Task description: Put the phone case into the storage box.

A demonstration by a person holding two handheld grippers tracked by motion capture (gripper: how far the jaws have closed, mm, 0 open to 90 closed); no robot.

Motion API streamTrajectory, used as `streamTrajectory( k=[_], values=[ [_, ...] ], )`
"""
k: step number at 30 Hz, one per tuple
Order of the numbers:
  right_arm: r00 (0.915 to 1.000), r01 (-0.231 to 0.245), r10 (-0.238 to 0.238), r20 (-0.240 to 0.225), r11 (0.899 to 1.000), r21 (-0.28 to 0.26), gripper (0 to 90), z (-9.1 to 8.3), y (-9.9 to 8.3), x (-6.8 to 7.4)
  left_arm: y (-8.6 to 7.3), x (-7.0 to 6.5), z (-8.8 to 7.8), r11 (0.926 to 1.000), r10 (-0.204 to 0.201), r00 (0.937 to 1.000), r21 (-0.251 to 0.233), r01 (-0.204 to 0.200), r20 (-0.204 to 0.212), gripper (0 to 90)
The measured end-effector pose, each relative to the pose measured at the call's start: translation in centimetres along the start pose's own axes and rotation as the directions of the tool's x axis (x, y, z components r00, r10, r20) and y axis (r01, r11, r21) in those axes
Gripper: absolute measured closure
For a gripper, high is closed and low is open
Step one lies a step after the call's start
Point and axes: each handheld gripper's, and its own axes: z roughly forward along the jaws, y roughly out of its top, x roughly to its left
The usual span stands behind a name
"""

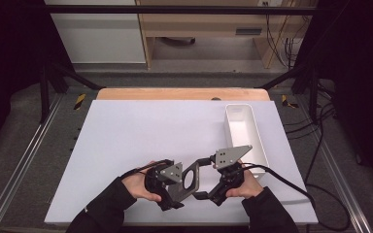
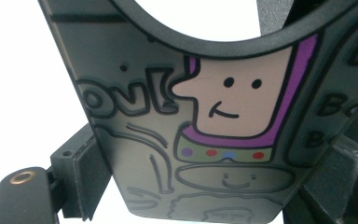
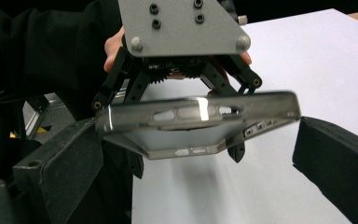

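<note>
Hands (image 1: 138,186) meet low over the near edge of a white table (image 1: 126,136), a grey phone case (image 1: 187,180) held up between two grippers. The left gripper (image 1: 171,194) has its jaws closed on the case's sides; in the left gripper view the cartoon-printed back (image 2: 205,126) sits tight between both jaws. The right gripper (image 1: 212,194) faces it from the other end with jaws spread wide: in the right gripper view the case's edge (image 3: 200,123) floats between them, touching neither. By that showing, the pick-up is done and a handover or second grip is not yet made. A white bin (image 1: 245,133) stands well apart at the table's far right, nothing visible in it, likely the case's destination. Both forearms come in from below, wrists turned inward, the right hand (image 1: 245,187) tipped toward the left.
</note>
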Motion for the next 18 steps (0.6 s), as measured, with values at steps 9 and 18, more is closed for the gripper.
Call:
streamTrajectory(
  k=[9,18],
  values=[
    [0.9998,0.010,-0.010,-0.015,1.000,-0.007,5.5,0.14,-0.06,-0.04,0.19,-0.13,0.38,0.9999,0.013,0.9998,0.004,-0.013,0.015,11.7],
    [0.9996,0.015,-0.015,-0.026,1.000,-0.026,7.2,0.22,-0.12,0.03,0.38,-0.20,0.39,0.9996,0.021,0.9998,-0.020,-0.021,0.006,11.7]
  ],
)
